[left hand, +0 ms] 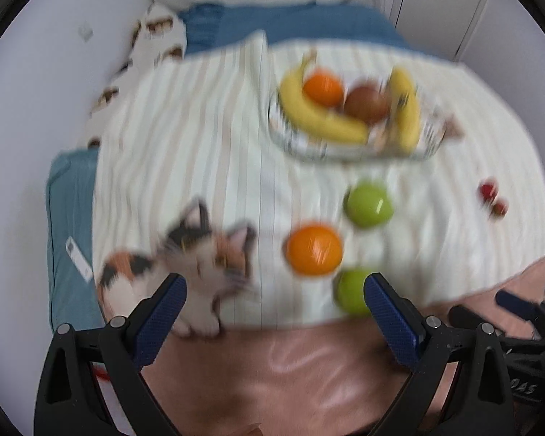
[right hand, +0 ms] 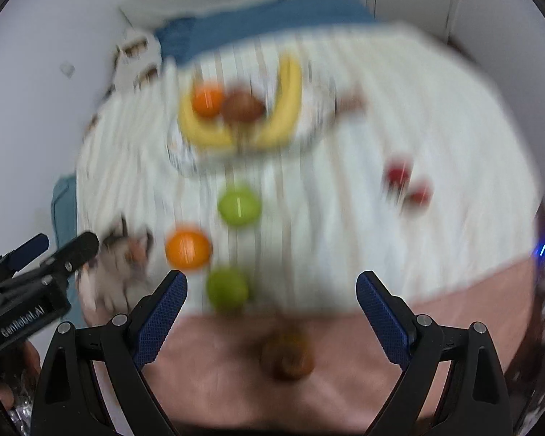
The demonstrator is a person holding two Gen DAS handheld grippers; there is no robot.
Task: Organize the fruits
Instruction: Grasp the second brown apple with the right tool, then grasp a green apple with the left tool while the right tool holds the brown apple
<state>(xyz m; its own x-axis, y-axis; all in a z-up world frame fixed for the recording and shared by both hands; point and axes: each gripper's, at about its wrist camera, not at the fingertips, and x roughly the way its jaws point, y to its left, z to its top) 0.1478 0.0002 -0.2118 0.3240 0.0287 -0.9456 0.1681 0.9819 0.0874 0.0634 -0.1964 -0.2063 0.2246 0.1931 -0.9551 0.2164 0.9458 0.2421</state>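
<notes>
Both my jaws stand wide and hold nothing. The bowl (left hand: 348, 147), upper middle of the frame, already collects bananas, so I judge the loose orange (left hand: 314, 249) and two green apples (left hand: 368, 205) at centre go there next.

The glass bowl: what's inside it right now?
The glass bowl holds two bananas, an orange and a reddish-brown round fruit. Anything beneath these fruits is covered, and blur hides finer detail.
</notes>
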